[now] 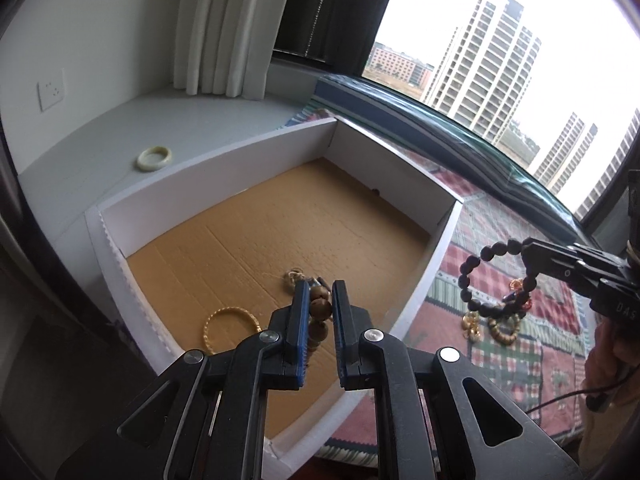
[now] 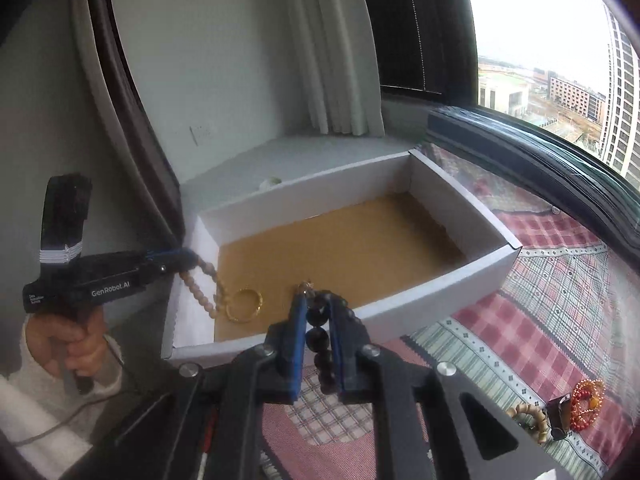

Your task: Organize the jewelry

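Note:
A white cardboard box (image 1: 208,176) with a brown floor sits on the sill; it also shows in the right wrist view (image 2: 440,284). My left gripper (image 1: 320,292) is shut on a light brown bead bracelet (image 1: 320,308) over the box's near part; the beads (image 2: 200,292) hang from it. A gold bangle (image 1: 224,320) lies on the box floor, also in the right wrist view (image 2: 244,304). My right gripper (image 2: 318,304) is shut on a dark bead bracelet (image 2: 318,336), held right of the box above the cloth; its loop (image 1: 480,276) hangs free.
More bracelets (image 1: 500,320) lie on the plaid cloth (image 1: 520,360) right of the box; red and wooden ones (image 2: 576,404) show in the right wrist view. A pale jade bangle (image 1: 154,158) lies on the grey sill left of the box. Window and curtain stand behind.

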A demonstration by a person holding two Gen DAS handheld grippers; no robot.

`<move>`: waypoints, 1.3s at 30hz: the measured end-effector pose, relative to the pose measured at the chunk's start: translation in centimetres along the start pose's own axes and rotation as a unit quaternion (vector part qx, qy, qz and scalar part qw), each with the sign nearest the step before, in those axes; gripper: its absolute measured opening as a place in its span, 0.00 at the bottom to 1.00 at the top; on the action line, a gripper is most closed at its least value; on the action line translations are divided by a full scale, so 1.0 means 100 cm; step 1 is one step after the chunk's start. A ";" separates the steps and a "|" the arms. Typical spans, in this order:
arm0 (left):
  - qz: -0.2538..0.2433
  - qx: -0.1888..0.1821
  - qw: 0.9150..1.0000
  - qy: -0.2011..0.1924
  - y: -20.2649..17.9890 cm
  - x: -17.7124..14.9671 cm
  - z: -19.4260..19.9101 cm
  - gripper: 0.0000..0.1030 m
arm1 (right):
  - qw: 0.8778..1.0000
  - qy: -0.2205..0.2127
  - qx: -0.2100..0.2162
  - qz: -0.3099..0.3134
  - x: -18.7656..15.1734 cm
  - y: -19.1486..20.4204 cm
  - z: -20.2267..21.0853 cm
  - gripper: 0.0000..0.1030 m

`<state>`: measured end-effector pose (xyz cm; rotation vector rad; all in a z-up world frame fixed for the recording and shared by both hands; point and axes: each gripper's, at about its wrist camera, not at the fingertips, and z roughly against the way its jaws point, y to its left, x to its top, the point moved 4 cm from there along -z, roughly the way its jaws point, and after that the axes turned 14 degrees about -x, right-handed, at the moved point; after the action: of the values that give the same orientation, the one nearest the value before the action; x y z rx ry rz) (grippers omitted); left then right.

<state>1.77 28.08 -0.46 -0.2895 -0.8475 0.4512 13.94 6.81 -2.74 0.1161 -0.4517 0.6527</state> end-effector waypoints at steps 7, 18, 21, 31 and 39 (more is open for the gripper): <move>0.018 0.025 0.999 0.024 0.017 -0.014 -0.038 0.09 | 0.998 0.026 0.049 0.009 0.030 0.032 -0.065 0.11; -0.006 0.066 0.997 0.035 0.002 -0.030 -0.076 0.64 | 0.994 0.078 -0.062 -0.046 0.023 -0.031 -0.165 0.22; -0.018 0.064 0.997 0.026 -0.009 -0.028 -0.073 0.72 | 0.993 0.062 -0.083 -0.061 0.021 -0.053 -0.145 0.39; -0.072 -0.028 0.997 0.026 -0.084 -0.048 -0.068 0.88 | 0.988 0.041 -0.137 -0.065 -0.048 -0.066 -0.064 0.66; -0.131 -0.102 0.980 0.106 -0.154 -0.099 -0.109 0.88 | 0.970 0.063 -0.216 -0.091 -0.157 -0.096 -0.005 0.66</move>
<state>8.58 9.16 -7.31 -0.4019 -0.7099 0.0846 8.97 -9.46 -9.75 -0.2932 -0.4461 0.3671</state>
